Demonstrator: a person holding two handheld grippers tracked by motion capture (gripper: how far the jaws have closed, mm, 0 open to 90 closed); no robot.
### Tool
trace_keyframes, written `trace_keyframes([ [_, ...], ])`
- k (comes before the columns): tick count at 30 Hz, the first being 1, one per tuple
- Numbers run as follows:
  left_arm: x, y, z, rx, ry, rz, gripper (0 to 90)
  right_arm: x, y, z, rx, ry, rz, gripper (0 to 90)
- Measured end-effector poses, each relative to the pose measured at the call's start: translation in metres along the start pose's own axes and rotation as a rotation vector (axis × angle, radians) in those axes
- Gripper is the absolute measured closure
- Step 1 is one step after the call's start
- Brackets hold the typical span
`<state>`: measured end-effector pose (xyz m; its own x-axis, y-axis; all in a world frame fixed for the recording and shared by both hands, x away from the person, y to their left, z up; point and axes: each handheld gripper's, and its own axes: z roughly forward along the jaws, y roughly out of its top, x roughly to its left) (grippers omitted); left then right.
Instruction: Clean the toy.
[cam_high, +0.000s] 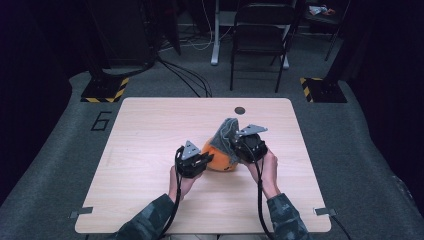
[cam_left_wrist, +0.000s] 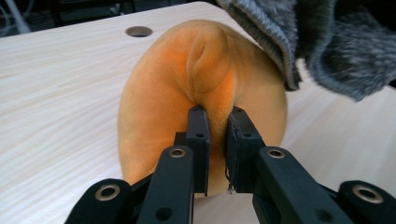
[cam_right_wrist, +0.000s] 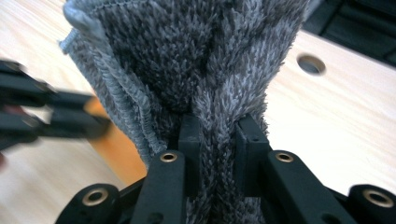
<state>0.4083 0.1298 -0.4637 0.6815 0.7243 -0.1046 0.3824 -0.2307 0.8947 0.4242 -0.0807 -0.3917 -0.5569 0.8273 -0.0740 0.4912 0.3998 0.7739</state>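
Here, near the middle of the light wooden bench (cam_high: 150, 150), an orange plush cushion (cam_high: 218, 159) lies with a grey shaggy cloth (cam_high: 227, 134) lifted up against its far right side. The left gripper (cam_high: 204, 161) has its 2 fingers (cam_left_wrist: 200, 135) pinching a soft fold of the orange cushion, the fabric bunched up between the pads. The right gripper (cam_high: 239, 145) is raised a little off the bench, and its fingers (cam_right_wrist: 190, 140) are pressed on a gathered strip of the grey cloth, which fans out above them with its stitched hem (cam_right_wrist: 135, 107) at the left. A round cable hole (cam_high: 240, 110) sits in the bench beyond both things, and a folding chair (cam_high: 260, 35) stands on the floor behind.
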Motion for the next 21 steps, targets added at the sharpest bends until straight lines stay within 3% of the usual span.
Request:
trace_keyframes([
  [2, -0.002, -0.001, 0.002, 0.013, -0.007, 0.007, 80.7, 0.011, -0.001, 0.006, 0.022, 0.01, -0.027, 74.9],
  [4, -0.001, -0.005, 0.006, 0.022, 0.005, 0.015, 80.3, 0.018, -0.006, 0.017, 0.048, -0.032, -0.081, 74.9],
  [5, 0.002, -0.007, 0.008, 0.027, 0.003, 0.015, 80.2, 0.019, -0.009, 0.021, 0.056, -0.044, -0.085, 75.0],
  [12, 0.007, -0.01, 0.01, 0.029, 0.004, 0.008, 80.0, 0.005, -0.015, 0.029, 0.096, -0.018, -0.045, 75.0],
  [17, 0.01, -0.01, 0.011, 0.032, -0.003, 0.006, 79.9, -0.003, -0.02, 0.031, 0.163, -0.017, -0.053, 75.0],
  [21, 0.011, -0.012, 0.011, 0.022, -0.005, 0.006, 79.6, -0.014, -0.028, 0.036, 0.22, 0.002, -0.01, 75.0],
])
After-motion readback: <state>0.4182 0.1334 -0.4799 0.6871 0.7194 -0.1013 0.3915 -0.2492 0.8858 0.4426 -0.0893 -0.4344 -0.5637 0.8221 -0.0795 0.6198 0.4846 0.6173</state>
